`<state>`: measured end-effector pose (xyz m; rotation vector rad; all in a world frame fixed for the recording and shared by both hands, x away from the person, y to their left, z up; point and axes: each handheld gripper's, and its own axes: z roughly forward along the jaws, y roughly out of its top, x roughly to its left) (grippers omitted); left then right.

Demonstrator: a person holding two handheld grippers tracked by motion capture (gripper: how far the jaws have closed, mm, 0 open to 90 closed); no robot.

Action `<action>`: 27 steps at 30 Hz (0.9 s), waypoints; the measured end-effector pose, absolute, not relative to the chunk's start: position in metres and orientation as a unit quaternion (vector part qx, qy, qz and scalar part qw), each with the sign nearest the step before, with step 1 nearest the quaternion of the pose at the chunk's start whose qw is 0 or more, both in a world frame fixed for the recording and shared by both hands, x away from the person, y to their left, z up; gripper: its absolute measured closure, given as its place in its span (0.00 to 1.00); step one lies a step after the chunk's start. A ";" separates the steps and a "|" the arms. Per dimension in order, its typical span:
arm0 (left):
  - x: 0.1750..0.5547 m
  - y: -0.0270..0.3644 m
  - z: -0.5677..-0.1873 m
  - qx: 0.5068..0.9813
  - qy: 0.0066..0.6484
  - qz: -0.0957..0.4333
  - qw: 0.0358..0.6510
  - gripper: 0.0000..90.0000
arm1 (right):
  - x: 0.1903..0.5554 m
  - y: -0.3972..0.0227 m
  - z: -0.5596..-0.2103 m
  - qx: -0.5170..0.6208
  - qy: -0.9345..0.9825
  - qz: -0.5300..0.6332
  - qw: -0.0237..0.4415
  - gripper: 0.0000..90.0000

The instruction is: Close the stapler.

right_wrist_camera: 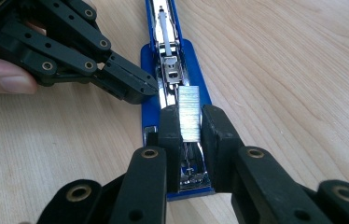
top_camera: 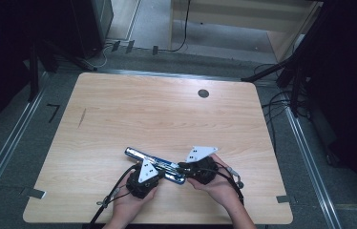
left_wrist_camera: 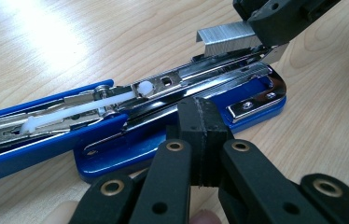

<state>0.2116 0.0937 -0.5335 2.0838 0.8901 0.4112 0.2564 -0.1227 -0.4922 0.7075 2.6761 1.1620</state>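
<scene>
High view: the opened blue-and-chrome metal stapler (top_camera: 153,164) lies near the wooden table's (top_camera: 167,109) front edge. Left gripper view: my left gripper (left_wrist_camera: 205,122), jaws pressed together, rests against its base. Right gripper view: my right gripper (right_wrist_camera: 190,122) pinches a silver staple strip (right_wrist_camera: 189,112) over the stapler's magazine.

Wooden table (top_camera: 119,109) bears opened stapler (top_camera: 153,164).

Pale wooden table (top_camera: 119,109) on grey floor (top_camera: 5,143), dark surroundings.
</scene>
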 end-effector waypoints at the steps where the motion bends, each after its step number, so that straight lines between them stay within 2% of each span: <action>1: 0.211 0.094 -0.533 0.826 0.354 0.163 0.407 1.00 | 0.257 -0.122 -0.492 0.232 0.892 0.382 0.067 0.88; 27: 0.211 0.093 -0.534 0.825 0.355 0.163 0.408 1.00 | 0.266 -0.117 -0.491 0.210 0.912 0.349 0.043 0.88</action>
